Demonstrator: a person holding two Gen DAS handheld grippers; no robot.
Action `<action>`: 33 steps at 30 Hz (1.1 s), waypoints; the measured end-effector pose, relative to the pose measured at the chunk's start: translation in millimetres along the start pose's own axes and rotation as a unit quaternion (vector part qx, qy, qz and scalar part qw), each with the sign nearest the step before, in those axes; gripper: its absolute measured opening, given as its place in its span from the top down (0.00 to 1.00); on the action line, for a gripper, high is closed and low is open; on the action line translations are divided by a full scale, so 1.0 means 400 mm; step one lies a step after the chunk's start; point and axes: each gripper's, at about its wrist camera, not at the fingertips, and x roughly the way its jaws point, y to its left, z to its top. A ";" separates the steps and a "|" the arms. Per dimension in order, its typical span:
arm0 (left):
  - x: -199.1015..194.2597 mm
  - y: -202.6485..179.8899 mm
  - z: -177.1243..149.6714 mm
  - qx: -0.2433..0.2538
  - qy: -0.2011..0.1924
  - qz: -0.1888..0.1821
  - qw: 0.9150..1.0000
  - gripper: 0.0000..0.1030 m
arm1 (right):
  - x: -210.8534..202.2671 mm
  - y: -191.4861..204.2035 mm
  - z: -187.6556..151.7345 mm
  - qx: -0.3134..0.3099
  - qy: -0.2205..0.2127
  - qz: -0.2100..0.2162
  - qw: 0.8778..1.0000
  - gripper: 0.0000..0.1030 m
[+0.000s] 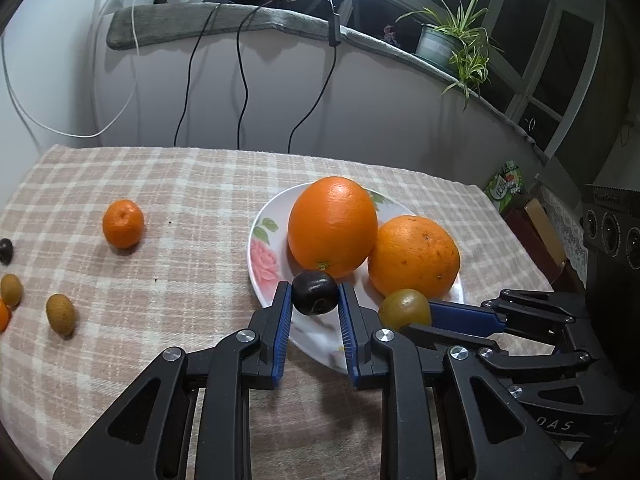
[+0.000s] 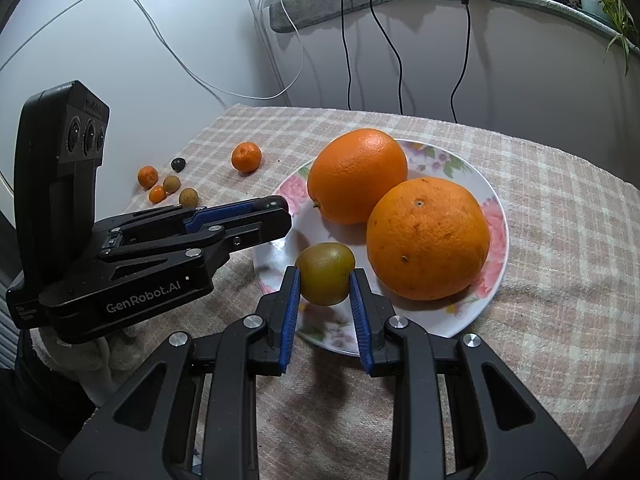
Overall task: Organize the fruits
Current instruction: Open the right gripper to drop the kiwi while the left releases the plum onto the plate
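Observation:
A floral plate [image 1: 260,256] [image 2: 452,160] on the checked tablecloth holds two large oranges [image 1: 332,226] [image 1: 414,256] [image 2: 357,176] [image 2: 427,238]. My left gripper [image 1: 315,294] is shut on a dark plum [image 1: 315,293] over the plate's near rim. My right gripper [image 2: 325,276] is shut on a green-brown kiwi [image 2: 326,274] [image 1: 404,309], also over the near rim, just right of the left gripper [image 2: 276,204]. A mandarin [image 1: 123,224] [image 2: 246,157] lies on the cloth to the left.
Several small fruits lie at the far left of the cloth: small kiwis [image 1: 61,314] [image 2: 188,197], small mandarins [image 2: 148,176] and a dark plum [image 2: 178,164]. Cables hang down the wall behind the table. A potted plant [image 1: 456,40] stands on the ledge.

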 end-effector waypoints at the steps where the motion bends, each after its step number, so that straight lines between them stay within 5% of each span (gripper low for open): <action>1: 0.001 0.000 0.000 0.000 0.001 0.000 1.000 0.79 | 0.000 0.000 0.000 0.000 0.000 -0.001 1.000 0.74; 11: 0.006 -0.009 0.005 0.008 0.002 0.001 1.000 0.78 | 0.001 0.002 -0.001 -0.005 -0.001 -0.008 1.000 0.74; 15: 0.004 -0.011 0.007 0.008 0.000 0.002 1.000 0.78 | -0.004 0.005 0.000 -0.009 -0.005 -0.013 1.000 0.54; 20: 0.000 -0.007 0.007 0.005 -0.001 0.001 1.000 0.78 | -0.012 0.015 0.002 -0.018 -0.010 -0.018 1.000 0.54; 24: -0.006 -0.004 0.006 0.004 -0.004 0.002 1.000 0.59 | -0.012 0.018 0.001 -0.019 -0.010 -0.022 1.000 0.50; 33: -0.017 -0.006 0.008 0.002 -0.010 0.007 1.000 0.54 | -0.019 0.026 0.001 -0.027 -0.014 -0.027 0.999 0.35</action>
